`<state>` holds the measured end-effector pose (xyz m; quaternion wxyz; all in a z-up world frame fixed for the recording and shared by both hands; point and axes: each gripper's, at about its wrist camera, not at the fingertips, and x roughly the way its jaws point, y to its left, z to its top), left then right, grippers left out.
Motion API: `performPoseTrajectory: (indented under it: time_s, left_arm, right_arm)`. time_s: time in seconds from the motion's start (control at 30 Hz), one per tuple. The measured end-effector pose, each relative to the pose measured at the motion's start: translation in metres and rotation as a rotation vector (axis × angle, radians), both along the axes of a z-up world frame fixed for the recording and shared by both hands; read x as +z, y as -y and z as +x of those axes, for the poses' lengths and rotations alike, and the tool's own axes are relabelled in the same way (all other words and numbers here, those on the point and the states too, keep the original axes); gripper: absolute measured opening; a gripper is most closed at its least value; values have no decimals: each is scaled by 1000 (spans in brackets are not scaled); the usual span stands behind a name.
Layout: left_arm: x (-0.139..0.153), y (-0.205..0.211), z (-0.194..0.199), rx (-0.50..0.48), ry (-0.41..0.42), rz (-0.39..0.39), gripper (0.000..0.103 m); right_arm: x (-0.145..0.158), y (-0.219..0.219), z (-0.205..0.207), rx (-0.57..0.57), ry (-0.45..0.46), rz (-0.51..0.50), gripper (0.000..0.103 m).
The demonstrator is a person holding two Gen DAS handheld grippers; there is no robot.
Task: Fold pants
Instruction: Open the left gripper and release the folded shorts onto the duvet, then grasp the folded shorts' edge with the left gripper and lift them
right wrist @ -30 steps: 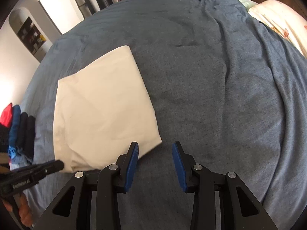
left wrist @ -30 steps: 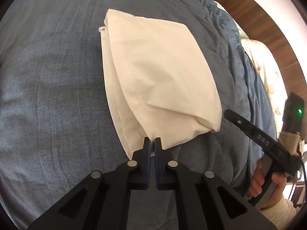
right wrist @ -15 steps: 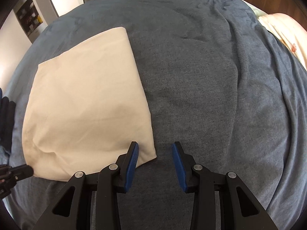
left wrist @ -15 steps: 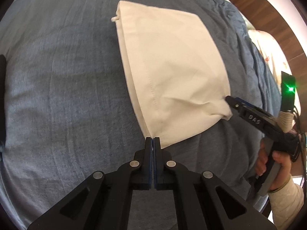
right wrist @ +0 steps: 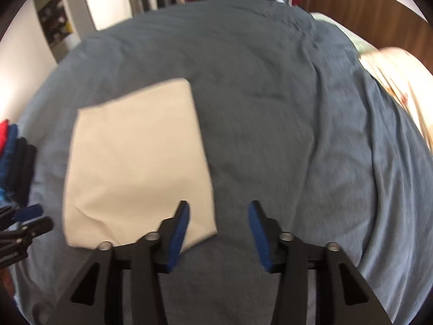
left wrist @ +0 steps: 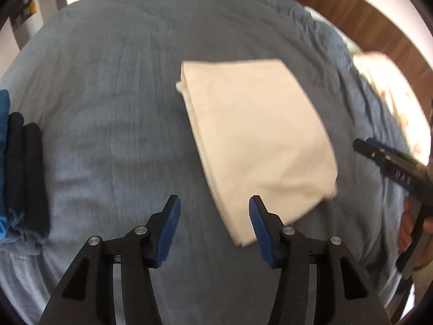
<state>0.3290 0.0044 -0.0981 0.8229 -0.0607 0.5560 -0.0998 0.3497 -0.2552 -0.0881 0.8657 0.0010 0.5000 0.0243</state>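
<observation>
The cream pants (left wrist: 257, 135) lie folded into a flat rectangle on the blue-grey bedspread (left wrist: 108, 94); they also show in the right wrist view (right wrist: 135, 162). My left gripper (left wrist: 213, 205) is open and empty, held above the bed just left of the pants' near corner. My right gripper (right wrist: 217, 211) is open and empty, above the pants' near right corner. The right gripper also shows at the right edge of the left wrist view (left wrist: 362, 143).
A stack of folded dark and blue clothes (left wrist: 21, 176) lies at the bed's left side, also in the right wrist view (right wrist: 16, 162). A floral pillow (right wrist: 400, 81) and a wooden headboard (right wrist: 365, 8) are at the right.
My left gripper has opened, let go of the pants' corner and drawn back and up. The right gripper has also pulled back. The pants now lie flat.
</observation>
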Motion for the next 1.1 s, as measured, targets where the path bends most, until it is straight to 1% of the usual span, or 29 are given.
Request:
performPoseTrajectory:
  time_s: [0.07, 0.2, 0.3, 0.37, 0.47, 0.57, 0.7, 0.83, 1.0, 1.1]
  left_arm:
    - [-3, -7, 12, 43, 11, -23, 53]
    - [-11, -10, 32, 103, 23, -79, 56]
    - [-22, -12, 47, 136, 11, -130, 57]
    - [-30, -9, 54, 150, 4, -140, 57]
    - [-38, -4, 60, 148, -5, -143, 57]
    - [-46, -3, 67, 135, -12, -137, 57]
    - [-52, 0, 74, 115, -10, -132, 58]
    - [-62, -1, 83, 115, -35, -165, 59]
    - [-68, 1, 88, 84, -36, -194, 59]
    - [-74, 1, 93, 75, -43, -225, 59]
  right_arm:
    - [7, -4, 9, 20, 33, 8, 50]
    - [7, -4, 36, 49, 53, 55, 50]
    - [1, -6, 55, 68, 60, 72, 50]
    - [-7, -7, 65, 72, 42, 96, 50]
    - [-21, -7, 75, 82, 8, 147, 50]
    - [-34, -5, 81, 83, -18, 152, 50]
    - [-51, -3, 87, 80, -58, 196, 50]
    - [-61, -4, 91, 87, -74, 208, 50]
    - [-70, -5, 98, 91, -88, 238, 50]
    - [-76, -6, 103, 90, -96, 259, 50]
